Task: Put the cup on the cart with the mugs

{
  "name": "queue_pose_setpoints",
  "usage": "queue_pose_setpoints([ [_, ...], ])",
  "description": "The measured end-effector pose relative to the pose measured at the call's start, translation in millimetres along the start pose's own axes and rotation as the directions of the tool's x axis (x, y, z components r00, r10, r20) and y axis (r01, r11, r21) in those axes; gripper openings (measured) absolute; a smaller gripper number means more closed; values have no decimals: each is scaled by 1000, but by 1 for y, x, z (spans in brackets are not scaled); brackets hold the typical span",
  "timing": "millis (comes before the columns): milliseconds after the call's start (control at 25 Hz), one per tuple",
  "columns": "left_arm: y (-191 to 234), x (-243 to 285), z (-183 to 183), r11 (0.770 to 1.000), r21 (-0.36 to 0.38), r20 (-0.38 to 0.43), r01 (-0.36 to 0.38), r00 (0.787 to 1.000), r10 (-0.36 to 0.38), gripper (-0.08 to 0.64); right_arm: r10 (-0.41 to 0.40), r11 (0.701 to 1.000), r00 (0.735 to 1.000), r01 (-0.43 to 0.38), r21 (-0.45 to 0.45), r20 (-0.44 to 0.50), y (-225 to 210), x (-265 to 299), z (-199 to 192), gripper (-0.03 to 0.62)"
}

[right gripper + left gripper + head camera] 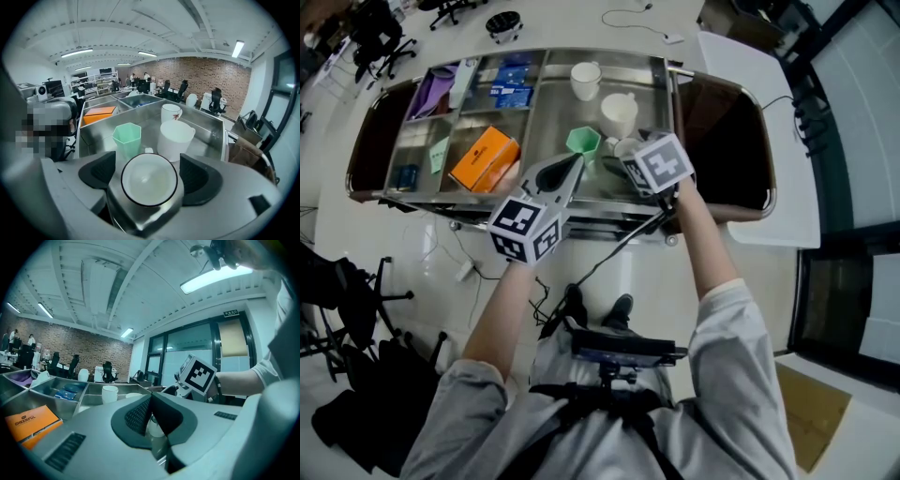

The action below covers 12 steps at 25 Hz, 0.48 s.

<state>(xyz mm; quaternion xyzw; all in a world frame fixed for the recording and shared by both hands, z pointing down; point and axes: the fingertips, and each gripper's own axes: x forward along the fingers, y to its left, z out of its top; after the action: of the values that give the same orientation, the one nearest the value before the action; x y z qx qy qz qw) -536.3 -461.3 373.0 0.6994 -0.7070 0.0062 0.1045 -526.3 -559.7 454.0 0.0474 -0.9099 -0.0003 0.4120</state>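
My right gripper [149,171] is released: the pads stand clear on both sides of the white dark-rimmed cup [149,182], which sits upright between them on the near part of the cart [212,137]. The white mug [174,139] is just beyond it, far and slightly right, and the green hexagonal cup [127,138] is far left, so I judge my clear way out is straight back toward me. My left gripper [151,404] is clenched on nothing, off to the left.

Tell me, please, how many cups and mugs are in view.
4: a dark-rimmed cup between the right claw's jaws, a green cup and white mug just beyond, a printed mug farthest back.
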Motion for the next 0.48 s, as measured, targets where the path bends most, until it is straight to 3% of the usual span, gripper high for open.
queue_pose_setpoints([
  [240,-9,-8,0,1000,16,-6,-6,1000,6,3,2,1000,997,-2,5,74,7,-31,4,416],
  [480,-15,-19,-5,999,29,-19,-23,1000,24,3,-93,995,967,83,55,239,0,-80,11,117],
])
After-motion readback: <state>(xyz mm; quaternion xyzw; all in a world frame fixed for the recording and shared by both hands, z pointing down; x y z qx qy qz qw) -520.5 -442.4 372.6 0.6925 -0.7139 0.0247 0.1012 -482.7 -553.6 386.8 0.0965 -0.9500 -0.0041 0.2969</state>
